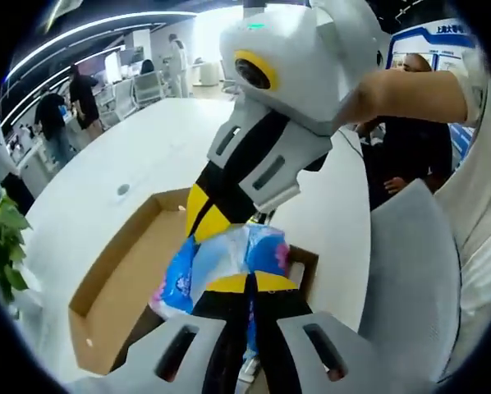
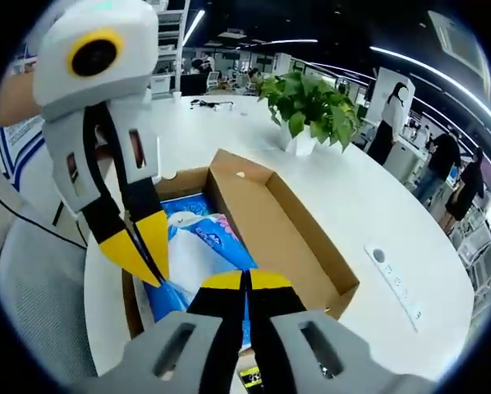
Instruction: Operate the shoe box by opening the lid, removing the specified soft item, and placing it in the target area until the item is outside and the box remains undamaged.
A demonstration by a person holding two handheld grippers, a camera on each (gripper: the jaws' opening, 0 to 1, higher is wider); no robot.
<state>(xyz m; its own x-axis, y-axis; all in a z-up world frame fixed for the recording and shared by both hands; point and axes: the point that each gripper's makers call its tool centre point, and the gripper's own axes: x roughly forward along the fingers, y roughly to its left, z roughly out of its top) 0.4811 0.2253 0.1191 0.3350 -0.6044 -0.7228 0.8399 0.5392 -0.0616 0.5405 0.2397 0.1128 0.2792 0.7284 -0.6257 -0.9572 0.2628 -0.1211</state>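
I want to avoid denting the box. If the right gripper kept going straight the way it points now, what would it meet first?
Most likely the soft pack: the right gripper sits shut at its edge, so it would push into it, then probably the box floor beneath. Depth is unclear.

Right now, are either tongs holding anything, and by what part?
Both tongs are shut on the soft pack: left tongs pinch its near edge, right tongs pinch its near end, above the open box.

You are in an open-plan office: long white desk (image 2: 393, 213), potted plant (image 2: 309, 107), ceiling light strips (image 2: 426, 70), people (image 1: 81, 94) at workstations upper left.
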